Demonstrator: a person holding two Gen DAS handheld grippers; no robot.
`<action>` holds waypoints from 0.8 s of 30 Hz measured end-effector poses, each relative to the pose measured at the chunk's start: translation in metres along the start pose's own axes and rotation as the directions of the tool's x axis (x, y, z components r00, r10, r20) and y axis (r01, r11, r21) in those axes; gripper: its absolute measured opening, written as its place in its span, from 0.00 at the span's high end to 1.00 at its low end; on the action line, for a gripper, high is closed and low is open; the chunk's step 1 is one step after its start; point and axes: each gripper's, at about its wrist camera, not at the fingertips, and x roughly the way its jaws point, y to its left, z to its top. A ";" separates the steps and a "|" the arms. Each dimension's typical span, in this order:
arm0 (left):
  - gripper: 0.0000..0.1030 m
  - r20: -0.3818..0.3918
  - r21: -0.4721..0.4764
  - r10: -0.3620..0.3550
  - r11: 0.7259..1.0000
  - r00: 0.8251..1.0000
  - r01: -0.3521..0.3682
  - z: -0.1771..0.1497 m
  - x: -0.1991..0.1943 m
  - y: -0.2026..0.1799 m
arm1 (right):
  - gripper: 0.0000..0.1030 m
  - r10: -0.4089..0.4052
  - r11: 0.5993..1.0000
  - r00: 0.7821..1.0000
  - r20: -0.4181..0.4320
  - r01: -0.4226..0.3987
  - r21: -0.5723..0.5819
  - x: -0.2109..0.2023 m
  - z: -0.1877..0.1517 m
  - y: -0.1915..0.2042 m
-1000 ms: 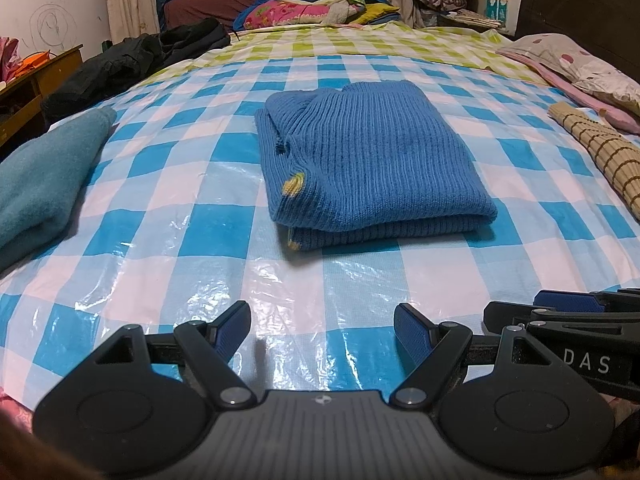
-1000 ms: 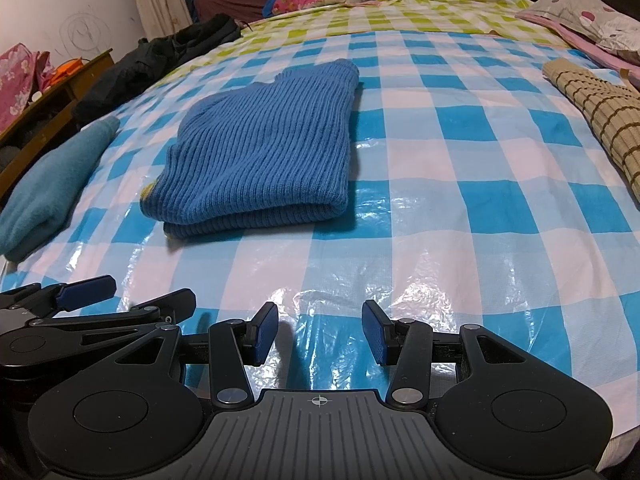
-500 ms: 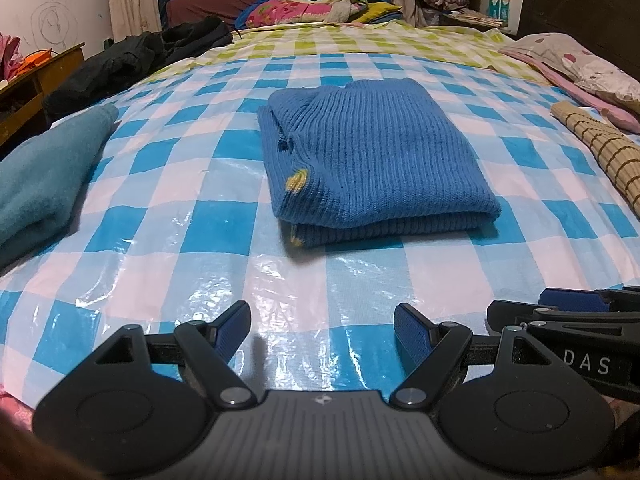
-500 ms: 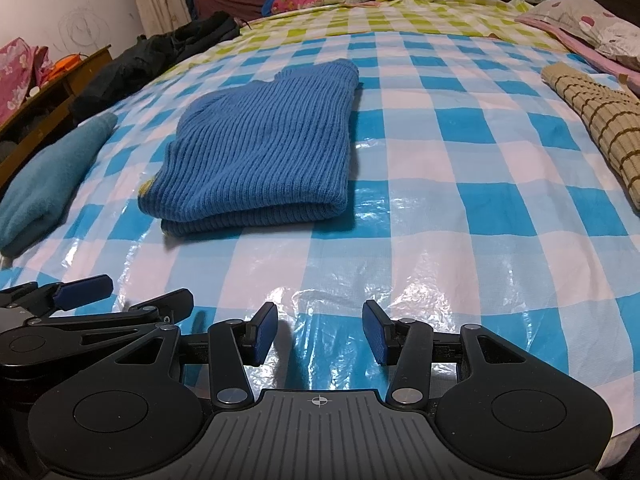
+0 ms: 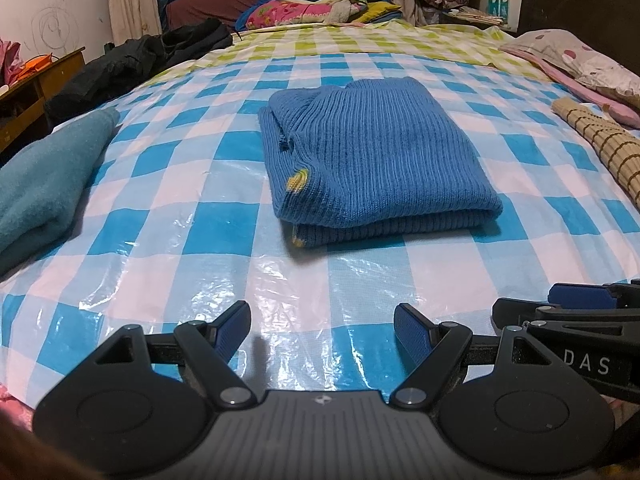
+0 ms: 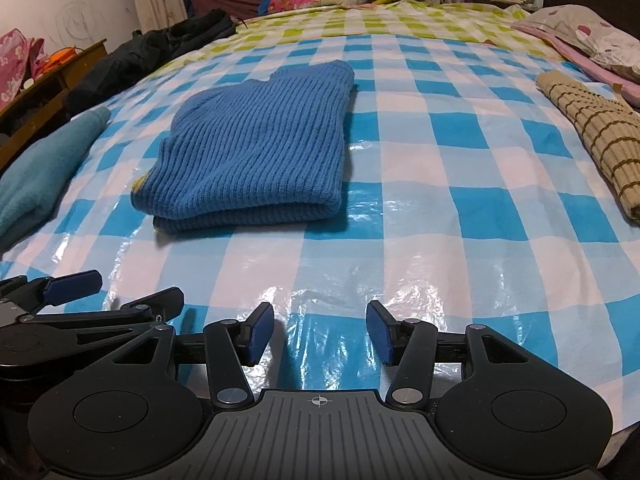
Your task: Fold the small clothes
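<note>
A blue ribbed knit sweater [image 5: 376, 160] lies folded into a flat rectangle on the blue-and-white checked plastic sheet [image 5: 224, 232] over the bed. It also shows in the right wrist view [image 6: 256, 148]. My left gripper [image 5: 322, 330] is open and empty, low over the sheet near the bed's front edge, well short of the sweater. My right gripper [image 6: 320, 332] is open and empty, beside the left one. Each gripper shows at the edge of the other's view.
A folded teal garment [image 5: 44, 184] lies at the left. A beige striped garment [image 5: 600, 148] lies at the right. Black clothes [image 5: 132, 64] and a colourful pile [image 5: 316, 6] lie at the far end. A pink pillow [image 5: 580, 60] is at the far right.
Both grippers have drawn back slightly and tilted a little, so the sweater sits a bit lower in view. Nothing was taken hold of or let go.
</note>
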 end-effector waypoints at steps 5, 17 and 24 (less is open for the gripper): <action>0.19 0.001 0.001 0.001 1.000 1.000 -0.001 0.000 0.000 0.000 | 0.49 -0.004 1.000 1.000 -0.001 0.004 -0.001 0.000 0.000 0.000; 0.19 -0.003 -0.008 0.004 1.000 1.000 -0.004 0.000 0.001 0.002 | 0.46 -0.017 1.000 1.000 -0.003 0.017 -0.002 0.001 0.001 0.001; 0.19 -0.004 -0.007 0.003 1.000 1.000 -0.003 0.000 0.001 0.001 | 0.45 -0.018 1.000 1.000 -0.003 0.018 -0.003 0.001 0.001 0.001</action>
